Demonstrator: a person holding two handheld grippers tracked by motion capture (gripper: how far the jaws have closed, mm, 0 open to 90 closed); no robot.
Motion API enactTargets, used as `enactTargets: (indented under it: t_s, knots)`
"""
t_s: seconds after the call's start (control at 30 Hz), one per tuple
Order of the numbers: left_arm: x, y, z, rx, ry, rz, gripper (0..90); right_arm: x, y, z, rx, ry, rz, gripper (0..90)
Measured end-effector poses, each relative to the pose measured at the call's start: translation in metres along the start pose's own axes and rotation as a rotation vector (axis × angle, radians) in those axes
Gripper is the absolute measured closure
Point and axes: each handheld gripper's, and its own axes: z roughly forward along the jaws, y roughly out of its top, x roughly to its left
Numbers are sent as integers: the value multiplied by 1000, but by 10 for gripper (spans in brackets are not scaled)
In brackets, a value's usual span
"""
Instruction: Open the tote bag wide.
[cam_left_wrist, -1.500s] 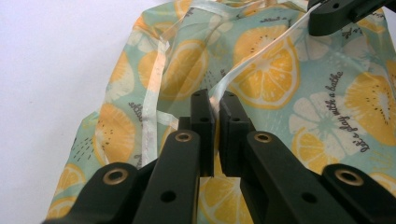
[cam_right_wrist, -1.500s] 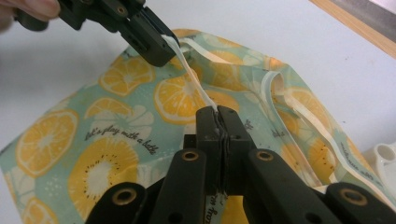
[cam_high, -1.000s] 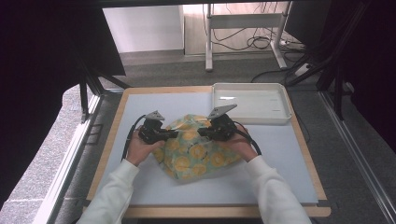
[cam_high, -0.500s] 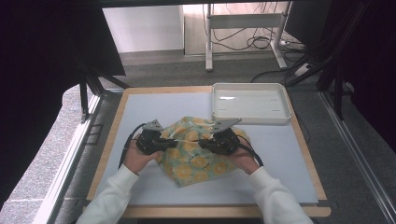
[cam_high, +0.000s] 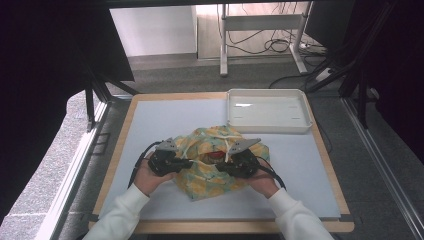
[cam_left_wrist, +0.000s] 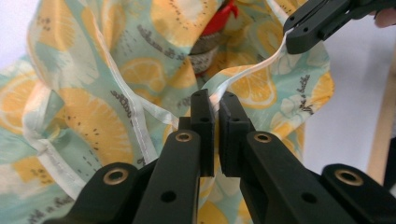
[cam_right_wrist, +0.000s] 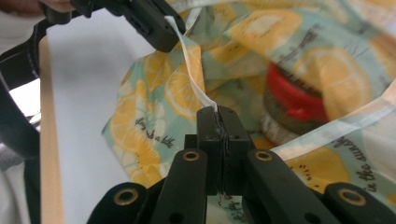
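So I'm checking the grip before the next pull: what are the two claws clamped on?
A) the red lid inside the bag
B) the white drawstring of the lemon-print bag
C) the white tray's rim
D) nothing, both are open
B: the left claw and the right claw are each shut on the white drawstring of the bag, which runs taut between them.

The cloth bag (cam_high: 212, 162) is pale mint green, printed all over with yellow-orange lemon slices and small dark lettering, and edged with a white drawstring (cam_left_wrist: 252, 74). Inside it sits a container with a bright red lid (cam_right_wrist: 299, 95). Both grippers are black, left (cam_high: 187, 162) and right (cam_high: 220, 166). The tray (cam_high: 268, 127) is white, on a pale blue-grey mat (cam_high: 165, 120) bordered by light wood.
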Motion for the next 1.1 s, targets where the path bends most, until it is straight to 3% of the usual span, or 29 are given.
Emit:
enactTargets:
  t_s: [0.2,0.33,0.77,1.1]
  knots:
    - [-10,-7,2,11,-14,11,874,10,-11,3,29,26,9,884]
    - [-12,-16,10,44,-23,8,873,14,-21,10,71,41,21,884]
    - [-10,-30,31,126,-18,13,867,8,-39,29,163,20,55,881]
    - [-9,-33,38,141,-3,7,827,4,-39,30,157,22,64,853]
